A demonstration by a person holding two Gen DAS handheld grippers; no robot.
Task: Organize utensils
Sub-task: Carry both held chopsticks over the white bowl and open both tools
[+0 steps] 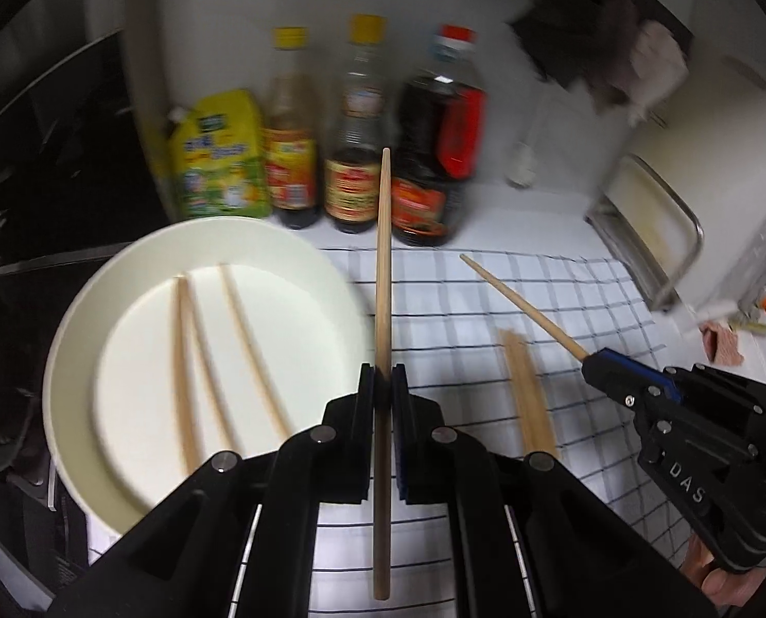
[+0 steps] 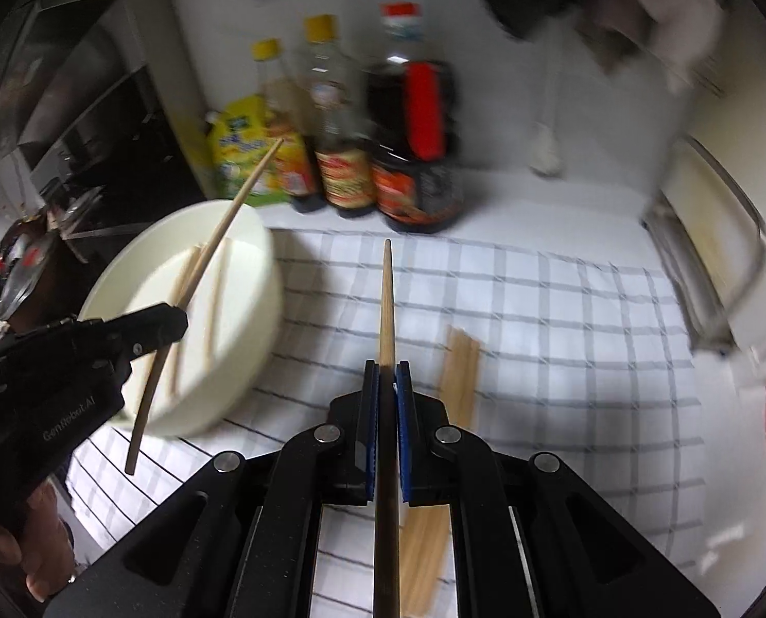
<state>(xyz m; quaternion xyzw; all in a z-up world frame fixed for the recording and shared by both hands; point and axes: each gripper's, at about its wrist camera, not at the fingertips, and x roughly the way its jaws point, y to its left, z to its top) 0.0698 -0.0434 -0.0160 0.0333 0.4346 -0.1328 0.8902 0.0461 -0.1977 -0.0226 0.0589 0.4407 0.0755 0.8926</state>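
The left gripper (image 1: 383, 373) pinches one wooden chopstick (image 1: 383, 278) between its pads, and the right gripper (image 2: 387, 368) clamps a second chopstick (image 2: 386, 304); both are held above the checked cloth (image 2: 563, 340). "DAS" reads on the right gripper's body, "GenRobot.AI" on the left's. Three chopsticks (image 1: 185, 360) lie in the white plate (image 1: 74, 340), and a loose pair (image 1: 529, 396) rests on the cloth. Behind stand sauce bottles (image 1: 354, 154) and a yellow pouch (image 1: 218, 159), labels too blurred to read.

Black left gripper (image 1: 383, 378) and right gripper (image 2: 387, 376), blue pads, silver screws.
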